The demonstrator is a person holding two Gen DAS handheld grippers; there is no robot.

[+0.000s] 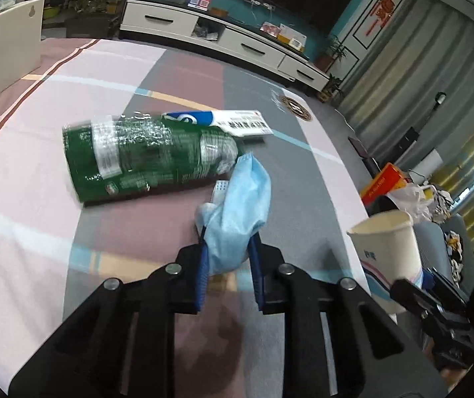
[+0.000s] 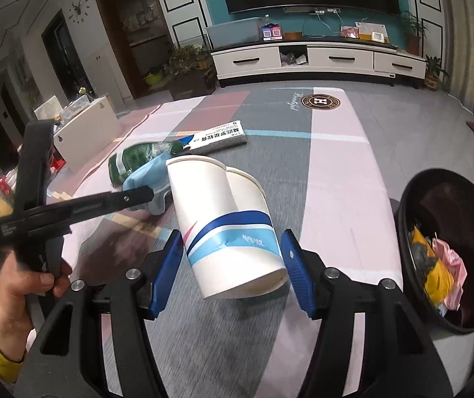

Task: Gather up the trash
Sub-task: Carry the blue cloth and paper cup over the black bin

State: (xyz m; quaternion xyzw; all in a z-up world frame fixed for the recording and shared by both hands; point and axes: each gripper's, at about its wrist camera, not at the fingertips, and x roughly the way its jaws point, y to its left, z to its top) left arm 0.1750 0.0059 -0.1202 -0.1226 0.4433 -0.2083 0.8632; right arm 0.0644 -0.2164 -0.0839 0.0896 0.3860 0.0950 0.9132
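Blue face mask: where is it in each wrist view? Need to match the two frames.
Left wrist: blue face mask low centre, pinched between the left gripper fingers, just right of the green bottle.
Right wrist: mask left of centre, behind the paper cup, at the tip of the left gripper.
Shared landmark: the white and blue box lying beyond the bottle.

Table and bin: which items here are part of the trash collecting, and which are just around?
Job:
blue face mask, in left gripper
paper cup, in right gripper
green bottle
flat box
black bin

Just around:
TV cabinet
potted plants
wall clock
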